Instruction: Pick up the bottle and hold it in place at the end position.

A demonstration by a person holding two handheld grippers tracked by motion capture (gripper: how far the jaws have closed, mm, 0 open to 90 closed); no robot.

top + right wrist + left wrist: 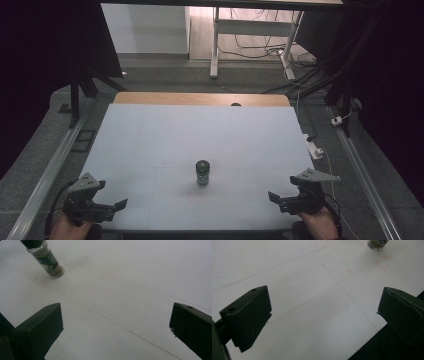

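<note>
A small glass spice jar (pixel 202 173) with a dark lid stands upright near the middle of the white table top (pixel 190 135). Its base shows at the top right of the left gripper view (pixel 377 244) and it stands at the top left of the right gripper view (pixel 46 261). My left gripper (pixel 112 207) rests at the front left corner, jaws wide apart with nothing between them (pixel 324 317). At the front right corner my right gripper (pixel 280 200) is open too, holding nothing (pixel 115 327). Both are well short of the jar.
Beyond the white sheet a strip of wooden table edge (pixel 200 98) shows. Metal rails (pixel 50 170) run along both sides on the grey floor. A white power strip (pixel 312 148) and cables lie off the right edge. Dark curtains and a desk frame (pixel 215 45) stand behind.
</note>
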